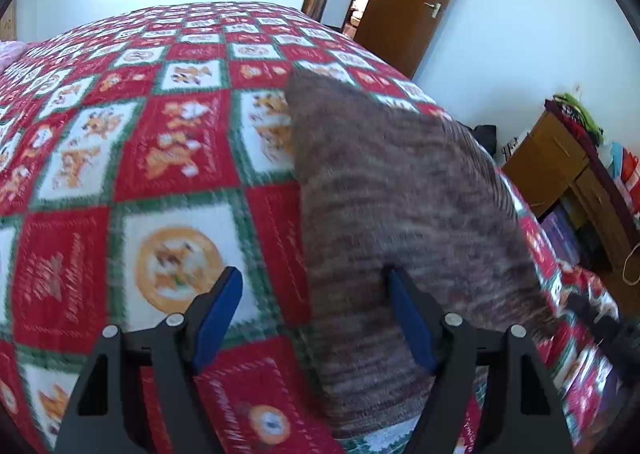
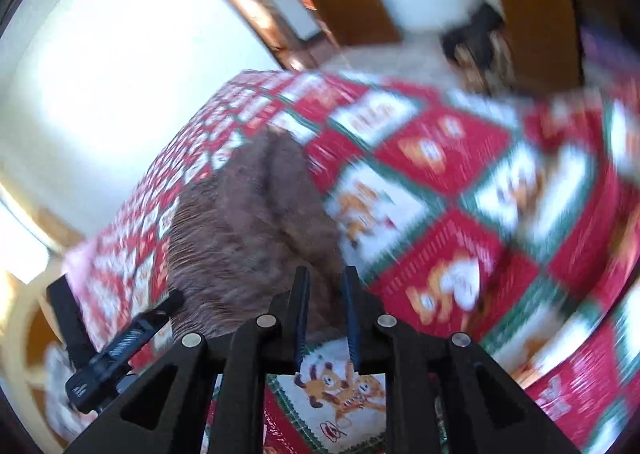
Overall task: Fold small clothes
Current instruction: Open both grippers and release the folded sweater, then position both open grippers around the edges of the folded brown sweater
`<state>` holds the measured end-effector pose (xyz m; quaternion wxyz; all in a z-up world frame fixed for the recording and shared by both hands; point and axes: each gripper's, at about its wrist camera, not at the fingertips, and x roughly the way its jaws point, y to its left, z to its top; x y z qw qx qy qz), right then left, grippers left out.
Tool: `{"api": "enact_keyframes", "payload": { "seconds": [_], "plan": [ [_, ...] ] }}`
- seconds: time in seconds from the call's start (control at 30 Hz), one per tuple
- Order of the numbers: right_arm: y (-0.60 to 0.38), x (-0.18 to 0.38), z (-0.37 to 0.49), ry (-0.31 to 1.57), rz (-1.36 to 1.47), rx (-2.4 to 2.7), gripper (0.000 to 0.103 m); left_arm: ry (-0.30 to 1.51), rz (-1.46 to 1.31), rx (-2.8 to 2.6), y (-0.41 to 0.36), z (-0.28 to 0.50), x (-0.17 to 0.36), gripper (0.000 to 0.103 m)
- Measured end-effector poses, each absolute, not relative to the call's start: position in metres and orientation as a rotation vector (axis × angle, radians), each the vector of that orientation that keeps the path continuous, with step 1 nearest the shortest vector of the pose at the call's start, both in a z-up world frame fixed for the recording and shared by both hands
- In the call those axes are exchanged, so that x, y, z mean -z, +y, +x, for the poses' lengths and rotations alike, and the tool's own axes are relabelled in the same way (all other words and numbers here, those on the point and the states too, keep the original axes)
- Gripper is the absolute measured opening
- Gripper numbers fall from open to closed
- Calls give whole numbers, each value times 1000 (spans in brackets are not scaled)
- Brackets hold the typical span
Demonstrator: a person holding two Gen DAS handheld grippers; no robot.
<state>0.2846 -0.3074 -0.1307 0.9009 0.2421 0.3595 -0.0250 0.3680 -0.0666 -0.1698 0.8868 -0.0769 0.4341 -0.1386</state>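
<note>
A brown-grey striped knit garment (image 1: pixel 400 190) lies flat on the red, white and green patterned bedspread (image 1: pixel 120 142). My left gripper (image 1: pixel 314 274) is open just above the bed, its right finger (image 1: pixel 408 314) over the garment's near left part and its left finger (image 1: pixel 220 306) over bare bedspread. In the right wrist view the same garment (image 2: pixel 248 222) lies ahead and left. My right gripper (image 2: pixel 326 274) hovers over its near edge with the jaws narrowly apart and nothing between them. This view is blurred.
A brown door (image 1: pixel 416 2) stands open beyond the bed's far right corner. A wooden cabinet (image 1: pixel 560 166) piled with clothes and bags stands to the right of the bed. The left gripper's body (image 2: pixel 112 342) shows at the lower left of the right wrist view.
</note>
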Motion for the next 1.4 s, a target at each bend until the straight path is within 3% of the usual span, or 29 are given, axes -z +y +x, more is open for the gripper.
{"api": "enact_keyframes", "payload": {
  "seconds": [0.17,0.33,0.4,0.47,0.53,0.57,0.67,0.87,1.07,1.4],
  "plan": [
    [-285,102,345,715,338,-70,17,819,2,203,-92,350,171,91],
    [-255,140,433,862,156,-67,17,862,-76,223,-76,357,178,100],
    [-269,169,448,949,211,-25,16,861,-89,232,-74,357,179,100],
    [-288,171,453,908,280,-19,14,855,-54,219,-79,356,179,101],
    [-306,173,457,907,344,5,1,855,-36,214,-83,357,180,102],
    [-321,178,460,908,442,-22,0,857,-39,216,-82,358,180,103],
    [-332,178,462,927,518,-59,0,857,-36,212,-82,359,181,103],
    [-307,138,400,842,352,-32,3,855,-28,200,-83,358,181,103],
    [-294,158,367,930,269,-46,4,851,-16,190,-84,356,181,103],
    [-306,174,364,885,365,-48,5,838,16,160,-89,353,180,103]
  ]
}}
